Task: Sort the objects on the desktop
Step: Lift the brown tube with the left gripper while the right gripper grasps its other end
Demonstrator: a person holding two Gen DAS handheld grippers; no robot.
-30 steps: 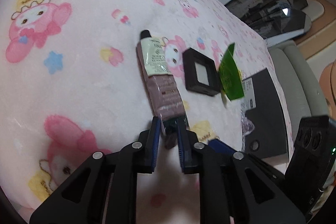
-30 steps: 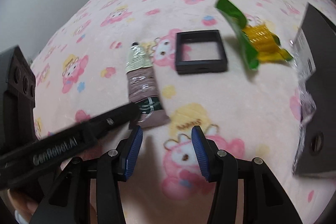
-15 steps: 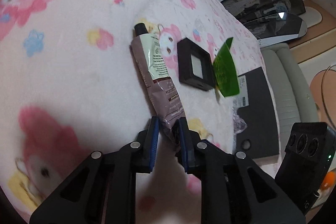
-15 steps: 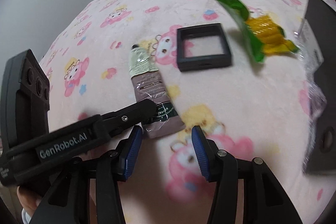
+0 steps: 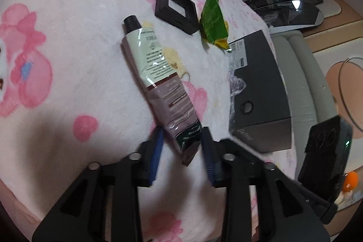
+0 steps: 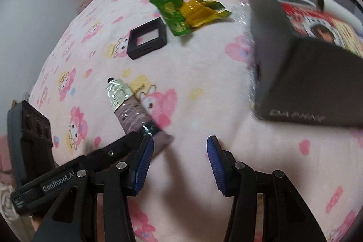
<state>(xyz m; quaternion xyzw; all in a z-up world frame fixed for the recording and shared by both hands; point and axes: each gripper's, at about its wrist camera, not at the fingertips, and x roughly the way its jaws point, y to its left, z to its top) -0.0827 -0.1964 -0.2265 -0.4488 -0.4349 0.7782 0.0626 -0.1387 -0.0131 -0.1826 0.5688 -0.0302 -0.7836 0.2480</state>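
- Looking down my left tongs [image 5: 181,151], I see the fingers spread wide with the crimped end of the cream tube [image 5: 158,74] lying between them, not pinched (a gap shows on each side).
- My right tongs [image 6: 179,162] gape wide and hold nothing; the left tongs reach the tube's tail at their 10 o'clock.
- From the tube, the black square frame [image 5: 175,8] lies at 1 o'clock on the pink blanket [image 5: 68,60].
- Green snack wrapper [image 5: 213,15] sits just beside the frame, at its 3 o'clock.
- Dark box [image 6: 295,65] stands at 2 o'clock of my right tongs, with printed packets inside.
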